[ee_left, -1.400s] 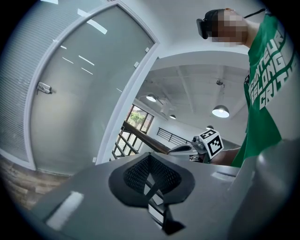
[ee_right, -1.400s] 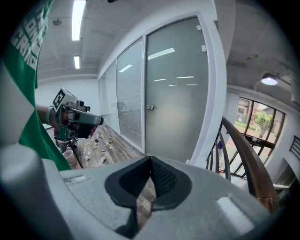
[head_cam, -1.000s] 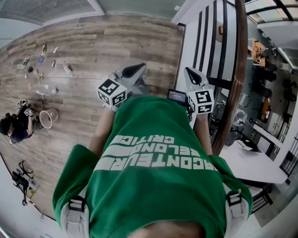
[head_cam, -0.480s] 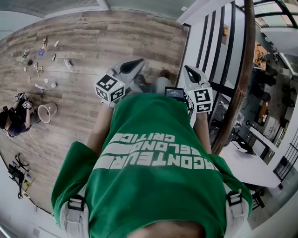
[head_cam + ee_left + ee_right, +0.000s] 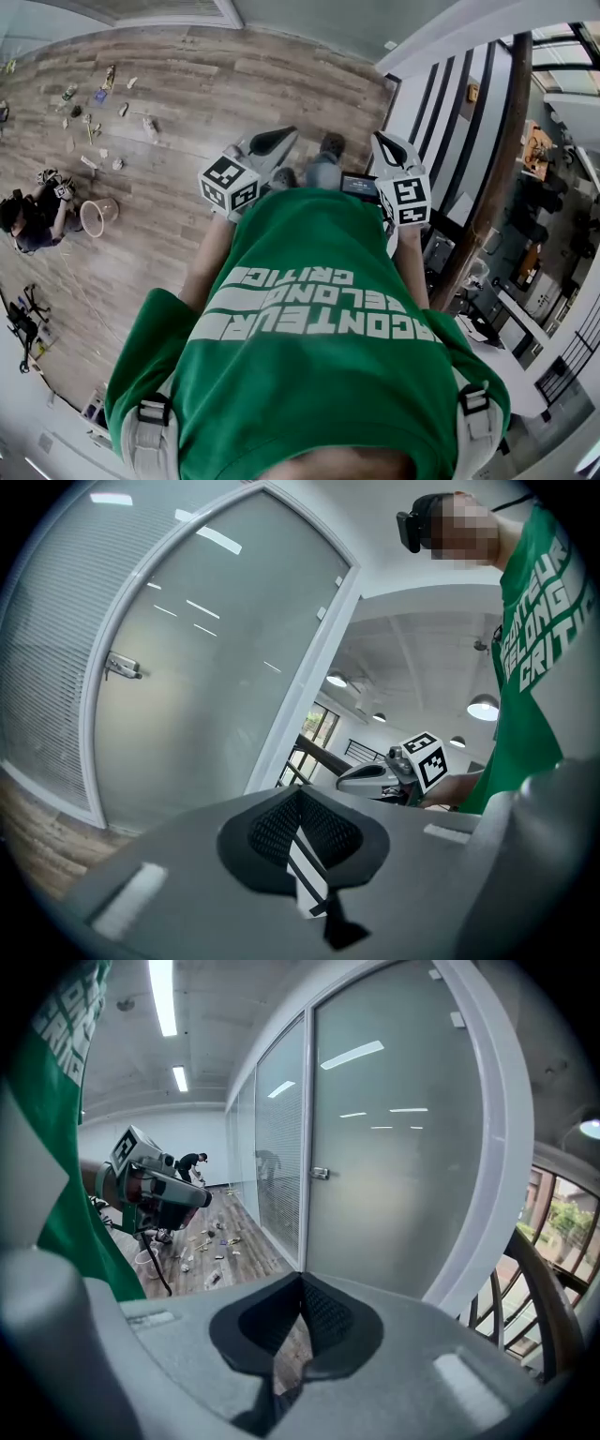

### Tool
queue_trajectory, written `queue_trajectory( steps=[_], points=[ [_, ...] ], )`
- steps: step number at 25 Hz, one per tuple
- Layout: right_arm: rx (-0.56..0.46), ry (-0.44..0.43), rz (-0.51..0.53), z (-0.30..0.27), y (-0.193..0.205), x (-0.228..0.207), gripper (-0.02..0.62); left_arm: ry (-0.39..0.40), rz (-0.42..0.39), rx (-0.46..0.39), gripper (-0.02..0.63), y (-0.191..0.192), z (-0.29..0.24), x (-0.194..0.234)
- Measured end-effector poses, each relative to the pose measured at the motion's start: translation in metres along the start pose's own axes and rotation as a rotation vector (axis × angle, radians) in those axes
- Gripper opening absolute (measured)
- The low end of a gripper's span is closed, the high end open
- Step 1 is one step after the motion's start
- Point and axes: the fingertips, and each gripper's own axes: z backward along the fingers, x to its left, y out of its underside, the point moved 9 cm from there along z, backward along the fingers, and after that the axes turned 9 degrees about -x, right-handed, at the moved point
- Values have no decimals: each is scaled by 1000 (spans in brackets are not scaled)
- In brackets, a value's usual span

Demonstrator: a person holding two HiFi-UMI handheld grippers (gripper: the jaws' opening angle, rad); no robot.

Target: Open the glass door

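Wood-plank floor [image 5: 187,103] is being looked down on here, in a bright room with white walls. Nearest the camera, a green shirt [image 5: 309,356] with white lettering is being worn by the person holding the rig. Just past it, the left gripper [image 5: 277,139] is being held out at about 11 o'clock and the right gripper [image 5: 386,142] at about 1 o'clock, side by side with a gap between them. Nothing is being gripped by either one. In both gripper views the jaws are being pressed together at the tips, and only floor or background is being shown through the notch below them.

The glass door [image 5: 403,1147] is being faced from nearby, with neither gripper touching it. It's frosted, set in a white frame, and it's being shown closed. Its handle [image 5: 320,1174] is being caught at roughly 12 o'clock, straight above the jaws, in the right gripper view. In the left gripper view it's out at 10 o'clock.

A brown wooden handrail [image 5: 487,178] with dark balusters is being seen off at 2 o'clock. Way back at 9 o'clock, a second person [image 5: 33,220] is being seen low on the floor beside a small bucket [image 5: 94,217], and little bits [image 5: 94,112] are being left scattered around 10 o'clock.
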Motion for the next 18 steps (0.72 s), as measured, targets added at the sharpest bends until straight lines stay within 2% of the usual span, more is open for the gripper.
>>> queue_trajectory(
  steps=[6, 18],
  points=[
    [-29, -56, 26, -31, -21, -50, -8, -44, -21, -8, 15, -23, -46, 15],
    [-36, -101, 12, -60, -25, -121, -8, -117, -30, -29, 15, -39, -96, 22]
  ],
)
